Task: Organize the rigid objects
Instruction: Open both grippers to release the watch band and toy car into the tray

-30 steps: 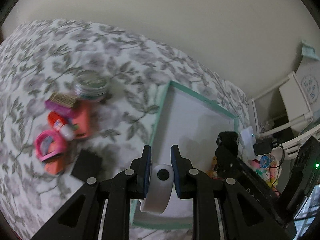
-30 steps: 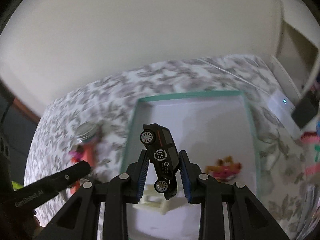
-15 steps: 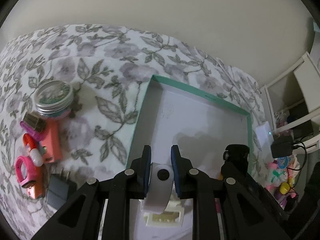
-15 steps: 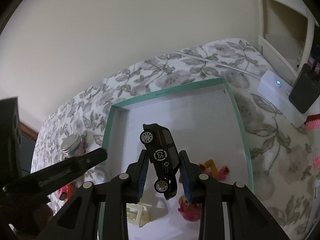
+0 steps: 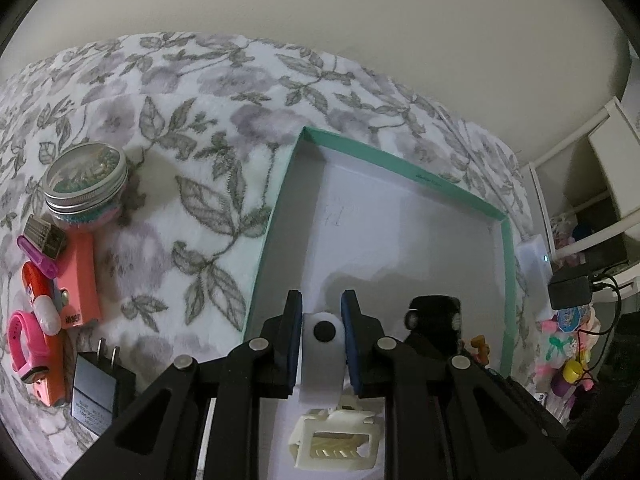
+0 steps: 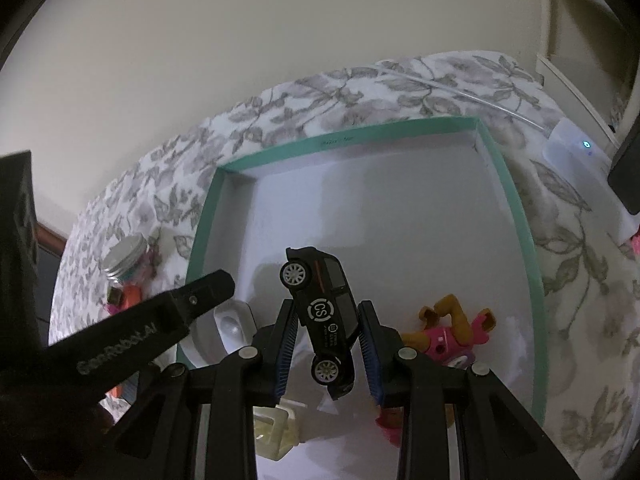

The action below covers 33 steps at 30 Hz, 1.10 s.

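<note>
Both grippers are over the teal-rimmed tray [image 5: 404,166] right now, and each one has something in it. The left gripper [image 5: 321,332] is clamped on a white plastic piece [image 5: 322,376] with a black dot on it, held above the tray's near-left part. The right gripper [image 6: 327,338] has a black toy car [image 6: 326,316] pinched between its blue pads, nose tilted up, wheels facing the camera, hanging over the middle of the tray near its front edge.

Already lying in the tray: a cream plastic connector thing [image 5: 335,444] at the near edge, right under the left gripper, and an orange and pink toy figure [image 6: 448,334] toward the near-right corner.

The rest is still out on the floral cloth [image 5: 192,128], left of the tray. There's a metal-lidded jar [image 5: 86,182] farthest back, then in a row coming toward the camera a small brown block [image 5: 45,237] on a purple piece, a salmon-pink flat bar [image 5: 82,280], a red and white tube [image 5: 40,300], a pink ring-shaped thing [image 5: 26,346] and a black plug adapter [image 5: 96,392]. A few of those overlap and I honestly can't tell exactly which ones are touching.

Off the tray's far-right corner sits a white box with a small light [image 6: 580,152].
</note>
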Motion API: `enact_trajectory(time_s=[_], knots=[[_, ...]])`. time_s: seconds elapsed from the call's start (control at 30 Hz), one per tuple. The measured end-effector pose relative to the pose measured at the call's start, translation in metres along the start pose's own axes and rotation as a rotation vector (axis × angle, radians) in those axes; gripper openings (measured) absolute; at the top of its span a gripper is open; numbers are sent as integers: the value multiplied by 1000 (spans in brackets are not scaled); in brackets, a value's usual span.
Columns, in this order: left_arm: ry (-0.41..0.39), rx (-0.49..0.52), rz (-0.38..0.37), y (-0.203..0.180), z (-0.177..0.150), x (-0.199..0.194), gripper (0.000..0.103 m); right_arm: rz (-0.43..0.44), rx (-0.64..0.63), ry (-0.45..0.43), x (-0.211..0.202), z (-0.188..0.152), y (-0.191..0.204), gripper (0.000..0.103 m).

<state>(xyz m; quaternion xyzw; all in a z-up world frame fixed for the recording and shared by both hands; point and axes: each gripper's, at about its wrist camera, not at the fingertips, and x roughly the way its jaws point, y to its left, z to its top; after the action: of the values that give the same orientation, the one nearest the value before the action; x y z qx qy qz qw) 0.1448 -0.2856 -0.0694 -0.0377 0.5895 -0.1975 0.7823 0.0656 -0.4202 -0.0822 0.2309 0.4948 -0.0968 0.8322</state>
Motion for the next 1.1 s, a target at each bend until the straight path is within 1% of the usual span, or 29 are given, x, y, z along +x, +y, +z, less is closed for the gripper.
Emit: enact_trajectory(time_s=[0.1, 0.17, 0.27, 0.33, 0.43, 0.5, 0.53, 0.57, 0.63, 0.7, 0.73, 0.83, 0.87, 0.9, 0.93, 0.97, 1.07, 1.1], knots=[[4, -10, -9, 4, -1, -2, 21, -22, -17, 19, 4, -2, 2, 33], [5, -23, -18, 7, -1, -6, 25, -59, -23, 33, 8, -3, 1, 33], [-12, -38, -24, 12, -1, -15, 30, -88, -14, 47, 12, -4, -1, 33], [-29, -46, -16, 15, -1, -22, 31, -89, -3, 47, 11, -4, -3, 34], [-55, -65, -27, 24, -2, -35, 32, -79, 10, 43, 7, -3, -4, 43], [-69, -74, -24, 30, -3, -41, 37, -74, 13, 36, 3, -2, -4, 52], [-77, -77, -21, 34, -4, -45, 42, -78, 13, 31, 1, -1, -3, 53], [-84, -79, -22, 37, -5, -48, 46, -84, 10, 25, -2, 0, -2, 55], [-93, -84, -25, 45, -7, -52, 47, -95, 7, 12, -9, 2, -1, 59], [-93, -89, -20, 51, -6, -55, 53, -82, 22, -3, -18, 4, -2, 66], [-90, -95, -15, 54, -6, -56, 56, -73, 30, -9, -21, 5, -1, 67], [-100, -121, -20, 61, -4, -60, 58, -65, 46, -35, -33, 9, -2, 72], [-104, -124, -20, 62, -3, -62, 61, -75, 43, -49, -37, 10, -2, 76], [-111, -120, -13, 62, -3, -64, 64, -82, 38, -58, -41, 10, -2, 78], [-117, -117, -5, 62, -3, -65, 72, -85, 35, -64, -43, 10, -3, 79], [-123, -115, 2, 61, -3, -66, 78, -85, 30, -73, -46, 10, -3, 81], [-133, -115, 19, 61, -3, -68, 82, -87, 24, -85, -50, 10, -3, 87], [-138, -113, 28, 61, -3, -68, 83, -90, 21, -88, -50, 10, -4, 88]])
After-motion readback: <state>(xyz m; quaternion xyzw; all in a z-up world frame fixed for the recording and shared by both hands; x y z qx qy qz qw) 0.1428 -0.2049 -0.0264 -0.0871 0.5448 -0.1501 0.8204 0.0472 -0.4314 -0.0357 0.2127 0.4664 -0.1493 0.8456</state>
